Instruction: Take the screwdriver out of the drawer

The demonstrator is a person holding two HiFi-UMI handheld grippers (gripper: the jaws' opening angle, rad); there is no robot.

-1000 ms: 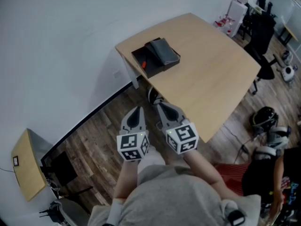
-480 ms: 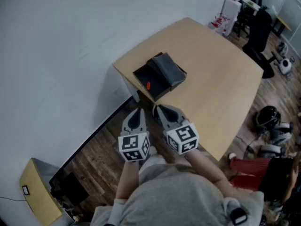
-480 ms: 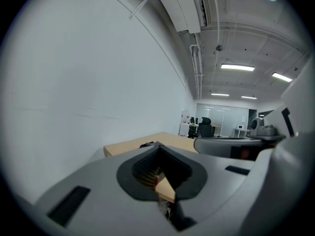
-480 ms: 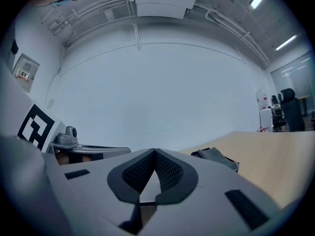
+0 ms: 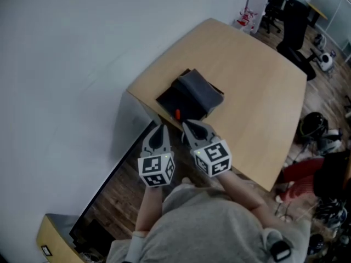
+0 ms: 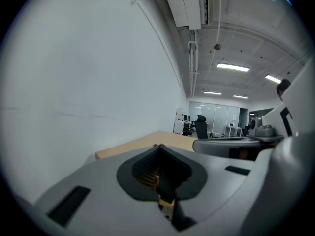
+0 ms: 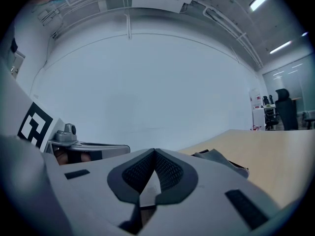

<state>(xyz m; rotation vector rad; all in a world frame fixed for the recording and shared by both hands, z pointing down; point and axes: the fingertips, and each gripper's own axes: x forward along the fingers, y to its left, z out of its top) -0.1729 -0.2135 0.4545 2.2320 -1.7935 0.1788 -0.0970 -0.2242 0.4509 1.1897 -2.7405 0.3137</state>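
The screwdriver is showing only as a small, slim orange-red handle; its shaft is too small to make out. It is lying in the open drawer, a shallow black tray with straight walls, at the tray's end nearest the table's front edge. Behind the tray a dark grey housing is sitting, boxy, with a matte top that is sloping slightly. The whole unit is resting close to the near left corner of the table, a smooth, pale wood-grain slab with a thin square edge.

The right gripper is hovering at that front edge, its tip just short of the handle and not touching it. The left gripper is hanging beside it, a little further left and off the corner, over the dark plank floor. The handle is lying ahead of both tips, nearer the right one.

Both grippers are made of smooth grey plastic that is tapering to a point, with dark ribbed pads inside and a white cube carrying black square markers at the back. Each gripper view is showing its own jaws clenched tip to tip, with nothing gripped between them.
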